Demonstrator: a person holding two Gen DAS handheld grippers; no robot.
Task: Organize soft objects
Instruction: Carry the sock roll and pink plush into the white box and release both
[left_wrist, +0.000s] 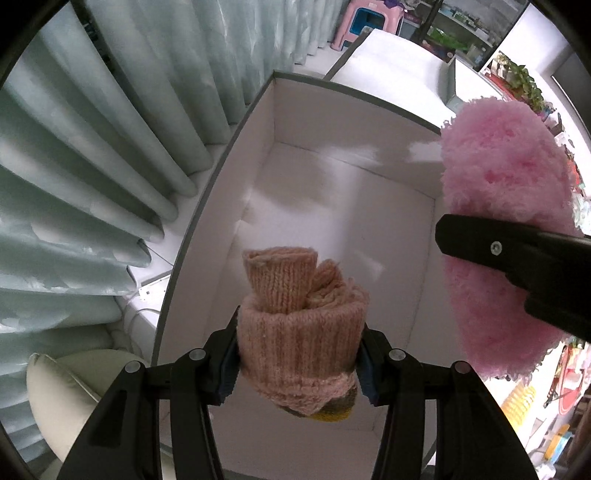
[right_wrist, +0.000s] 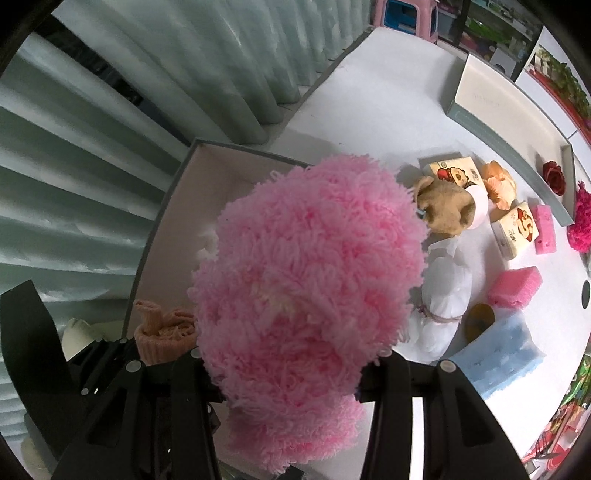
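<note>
At frame centre, the left gripper (left_wrist: 297, 354) clamped a rolled knit sock (left_wrist: 301, 332) above the open box (left_wrist: 229, 155), while the right gripper (right_wrist: 291, 373) clamped a pink fluffy pad (right_wrist: 306, 266).

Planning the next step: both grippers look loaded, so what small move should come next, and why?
Probably lower the left gripper a little and open it. It is shut on the knit roll, held above the bare floor of the box. The right gripper holds the pink fluffy item at the box's right side, apart from the roll.
</note>
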